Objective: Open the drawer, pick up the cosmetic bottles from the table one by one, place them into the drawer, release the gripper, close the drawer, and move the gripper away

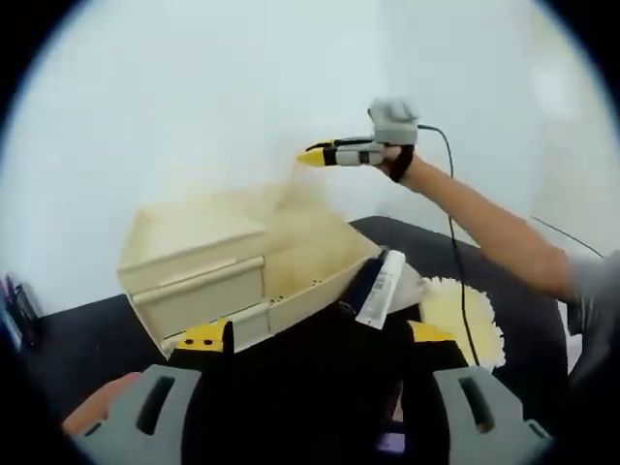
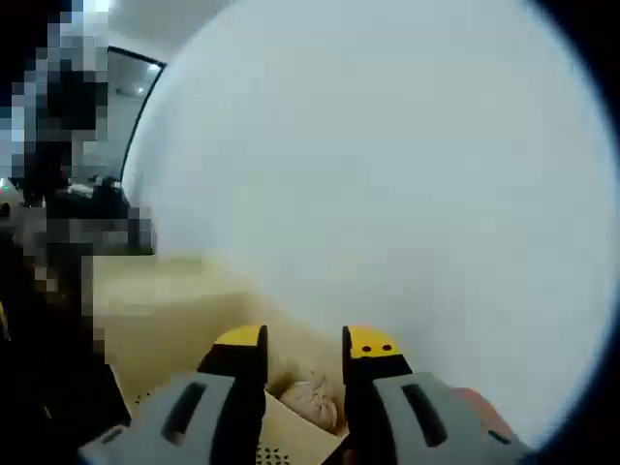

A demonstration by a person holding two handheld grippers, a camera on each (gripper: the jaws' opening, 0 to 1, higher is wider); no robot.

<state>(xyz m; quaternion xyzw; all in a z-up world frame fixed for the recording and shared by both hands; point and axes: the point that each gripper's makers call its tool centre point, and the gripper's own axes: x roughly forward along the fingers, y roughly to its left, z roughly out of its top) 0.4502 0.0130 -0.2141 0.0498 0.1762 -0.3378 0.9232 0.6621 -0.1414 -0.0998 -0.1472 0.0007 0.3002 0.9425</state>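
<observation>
Pale wood for the small drawer unit, standing on a black table against a white wall; lowest drawer pulled out toward the near right, its inside blurred and pale. White cosmetic bottle with a dark end lying tilted at the near right corner of that open drawer, just beyond the tips of the left gripper; cannot tell whether resting inside the drawer or on its edge. Left jaws spread wide, released, yellow tips on either side of a dark blurred mass low in the left gripper view, clamped on nothing that can be made out. Fluffy yellow cloth on the table just right of the drawer. Right gripper held high in the air above the far side of the unit, well apart from the bottle, pointing left, gripped by a hand in a dark glove, bare forearm stretching down to the right, a thin cable hanging along it. From the right gripper view, looking down over the wooden drawer with a pinkish blurred thing below the jaws; jaws standing a little apart, nothing between them
</observation>
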